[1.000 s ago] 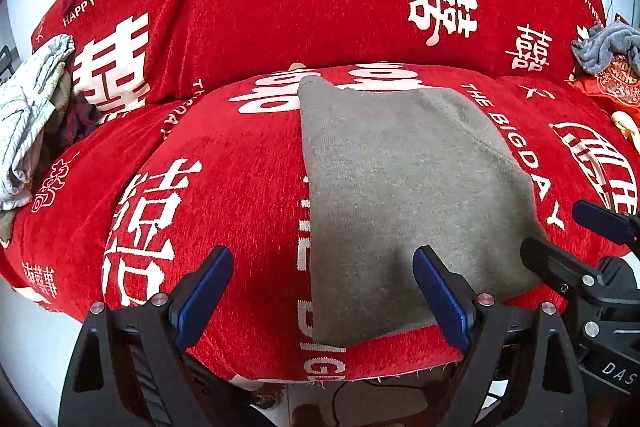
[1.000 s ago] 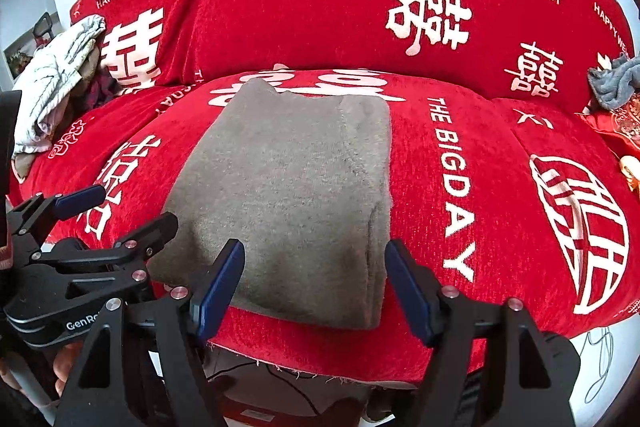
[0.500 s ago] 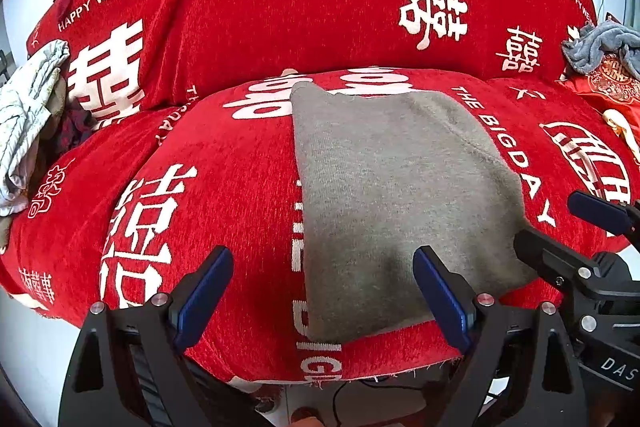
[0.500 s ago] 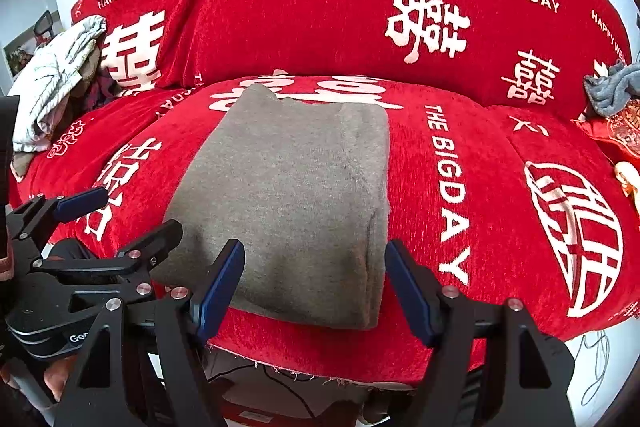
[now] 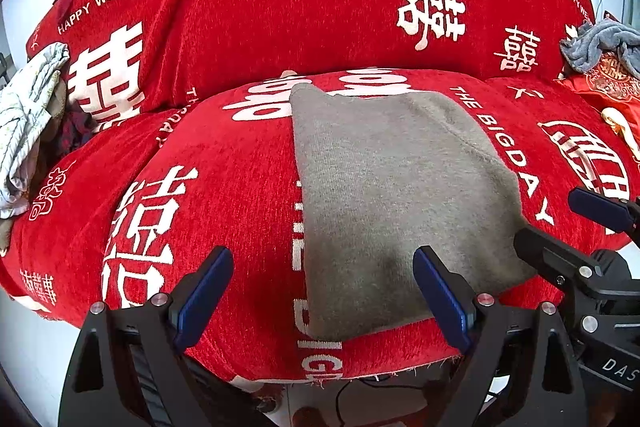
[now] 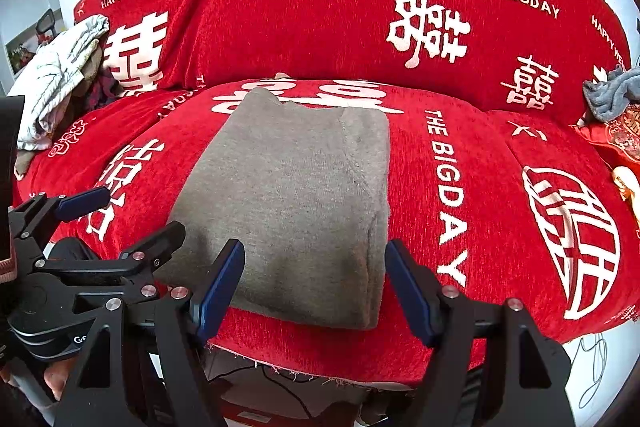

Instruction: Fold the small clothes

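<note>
Both tongs hang wide and empty — left tongs point(image 5: 322, 293), right tongs point(image 6: 316, 285) — over the near edge of the grey garment point(image 6: 296, 211) lying folded on the red sofa point(image 6: 460, 187), where a one-layer pinch could undo the fold.

A folded garment point(image 5: 384, 195) lay flat on the sofa seat point(image 5: 224, 187), near its front edge, with the backrest point(image 5: 320, 7) rising behind it. At the far left of the seat sat a bundle of clothes point(image 5: 24, 123); at the far right a crumpled cloth point(image 6: 612, 91) rested, perhaps on a cushion point(image 6: 616, 137). Both grippers hovered before the seat's front edge, the left gripper point(image 5: 320, 297) left of the right gripper point(image 6: 316, 291).
</note>
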A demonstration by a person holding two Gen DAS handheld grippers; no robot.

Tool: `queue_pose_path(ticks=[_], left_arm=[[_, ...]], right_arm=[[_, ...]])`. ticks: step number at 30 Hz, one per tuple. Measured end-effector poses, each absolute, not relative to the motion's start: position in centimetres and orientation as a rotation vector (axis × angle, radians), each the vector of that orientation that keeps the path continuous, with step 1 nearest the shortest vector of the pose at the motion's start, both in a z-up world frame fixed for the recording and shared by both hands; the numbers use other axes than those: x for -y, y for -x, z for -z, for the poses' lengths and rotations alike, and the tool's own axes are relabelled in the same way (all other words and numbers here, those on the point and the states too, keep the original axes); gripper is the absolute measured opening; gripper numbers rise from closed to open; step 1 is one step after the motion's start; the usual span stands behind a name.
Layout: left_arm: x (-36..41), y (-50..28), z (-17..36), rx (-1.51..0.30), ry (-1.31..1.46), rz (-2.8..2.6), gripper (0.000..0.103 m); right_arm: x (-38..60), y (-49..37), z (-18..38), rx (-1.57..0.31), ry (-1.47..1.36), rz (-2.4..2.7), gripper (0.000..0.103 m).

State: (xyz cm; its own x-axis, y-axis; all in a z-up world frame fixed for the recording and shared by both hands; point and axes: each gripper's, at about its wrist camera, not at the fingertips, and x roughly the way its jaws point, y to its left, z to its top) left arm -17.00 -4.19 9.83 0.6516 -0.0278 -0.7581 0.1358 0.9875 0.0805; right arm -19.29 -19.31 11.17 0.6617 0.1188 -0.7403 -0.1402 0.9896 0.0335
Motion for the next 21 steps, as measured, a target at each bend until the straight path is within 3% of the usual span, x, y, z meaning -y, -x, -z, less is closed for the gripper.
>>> queue_pose_path(ticks=[21], left_arm=[[4.04,17.28,-9.68,-0.850,-0.142,0.090,0.092]], right_arm=[[19.05,19.65,-10.99,-0.841,0.021,-0.149,0.076]])
